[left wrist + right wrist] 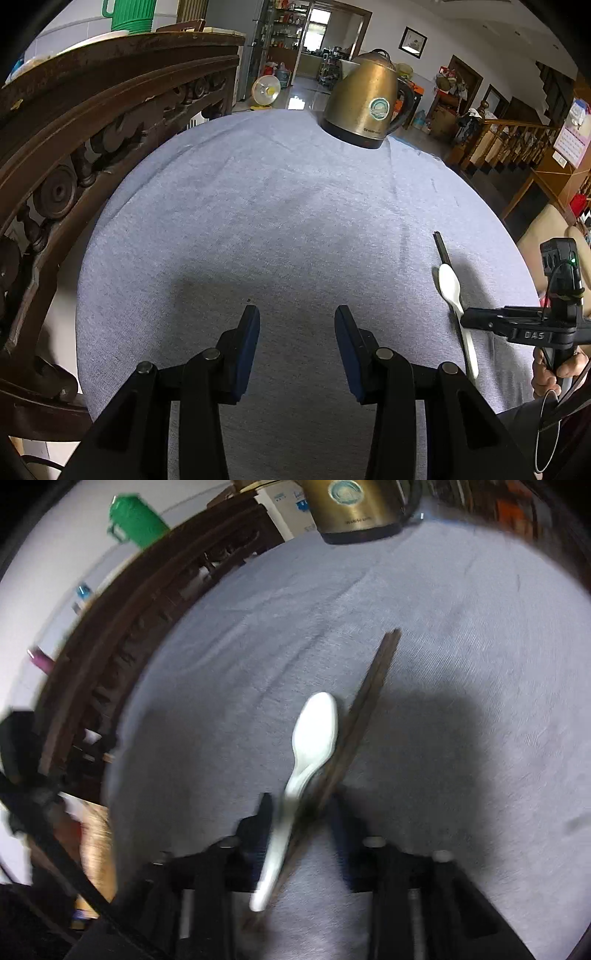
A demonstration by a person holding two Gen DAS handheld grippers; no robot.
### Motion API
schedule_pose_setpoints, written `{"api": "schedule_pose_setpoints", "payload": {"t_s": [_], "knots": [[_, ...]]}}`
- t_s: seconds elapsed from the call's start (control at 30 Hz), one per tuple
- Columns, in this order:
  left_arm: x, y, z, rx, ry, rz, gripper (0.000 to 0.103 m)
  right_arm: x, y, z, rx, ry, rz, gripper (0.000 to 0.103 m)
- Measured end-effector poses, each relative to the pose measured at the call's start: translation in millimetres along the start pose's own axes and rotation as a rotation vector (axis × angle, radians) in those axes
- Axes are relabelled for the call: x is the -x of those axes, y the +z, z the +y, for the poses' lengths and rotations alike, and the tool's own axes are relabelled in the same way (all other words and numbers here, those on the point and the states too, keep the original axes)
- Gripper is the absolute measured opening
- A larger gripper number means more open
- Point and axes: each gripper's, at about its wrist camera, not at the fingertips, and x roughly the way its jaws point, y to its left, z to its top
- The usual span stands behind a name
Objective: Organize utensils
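Observation:
A white spoon (317, 727) and a pair of dark chopsticks (373, 686) lie side by side on the grey cloth, pointing away from me. In the blurred right wrist view both run back between the fingers of my right gripper (303, 805); the spoon handle meets the left pad and the chopsticks meet the right one. In the left wrist view the spoon (448, 280) and chopsticks (442, 249) sit at the right, with the right gripper (466, 320) over the spoon handle. My left gripper (297, 314) hovers open over bare cloth with nothing between its fingers.
A brass kettle (365, 99) stands at the far edge of the cloth-covered table (277, 221). Carved dark wooden furniture (92, 110) curves along the left side, with a green flask (129, 14) behind it. A person's hand (550, 373) holds the right gripper's handle.

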Motion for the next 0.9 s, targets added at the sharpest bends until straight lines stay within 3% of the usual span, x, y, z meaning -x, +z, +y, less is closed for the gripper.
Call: {"api": "schedule_pose_setpoints", "payload": {"t_s": [0.07,0.1,0.13,0.17,0.2,0.27,0.33,0.4,0.47,0.57,0.6,0.63,0.67,0.7,0.73,0.8,0.9], "knots": [[-0.2,0.6,-1.4,-0.002,0.000,0.002,0.043,4.4,3.4,1.6,0.012,-0.069,-0.020,0.020],[-0.1,0.5,-1.0,0.000,-0.002,0.002,0.043,9.9,6.4,-3.5,-0.002,-0.166,-0.049,0.015],[0.0,0.4,-0.9,0.001,-0.005,0.003,0.043,14.5,7.6,-9.5,-0.027,-0.203,-0.066,0.013],[0.0,0.5,-1.4,0.001,-0.008,0.003,0.043,23.0,7.5,-20.3,-0.079,-0.179,-0.102,0.011],[-0.2,0.6,-2.3,-0.002,-0.010,0.004,0.043,34.9,5.2,-34.8,-0.151,-0.103,-0.154,0.009],[-1.4,1.0,-4.7,-0.012,-0.010,0.006,0.043,46.3,0.3,-50.8,-0.223,-0.109,-0.204,0.009],[-1.8,1.9,-6.3,-0.014,-0.014,0.007,0.043,47.5,-4.0,-61.9,-0.269,-0.135,-0.205,0.009],[-0.8,2.2,-9.2,-0.018,-0.020,0.002,0.043,46.3,-8.4,-70.3,-0.313,-0.097,-0.195,0.009],[-0.5,2.4,-12.0,-0.025,-0.021,0.000,0.043,43.6,-8.7,-65.6,-0.302,-0.048,-0.180,0.013],[0.4,2.1,-14.3,-0.028,-0.017,0.001,0.043,31.7,-3.0,-47.9,-0.262,-0.078,-0.152,0.013],[0.8,2.0,-14.0,-0.026,-0.017,0.002,0.043,22.6,-0.6,-44.6,-0.263,-0.062,-0.114,0.013],[1.2,1.8,-14.1,-0.025,-0.017,0.003,0.043,10.4,2.1,-42.9,-0.263,0.008,-0.052,0.014],[1.6,1.9,-13.9,-0.024,-0.016,0.002,0.043,5.1,2.0,-42.7,-0.263,0.145,-0.008,0.014],[2.4,2.3,-13.2,-0.023,-0.011,0.000,0.043,5.6,2.8,-38.2,-0.264,0.287,-0.025,0.014],[3.2,2.6,-12.5,-0.022,-0.007,-0.003,0.043,14.5,4.3,-33.4,-0.246,0.351,-0.096,0.014],[3.2,3.1,-11.5,-0.019,-0.003,-0.004,0.043,28.6,6.7,-36.6,-0.242,0.385,-0.196,0.014],[2.6,3.5,-13.7,-0.022,-0.013,0.002,0.043,19.3,3.9,-73.5,-0.383,0.310,-0.194,0.014]]}}
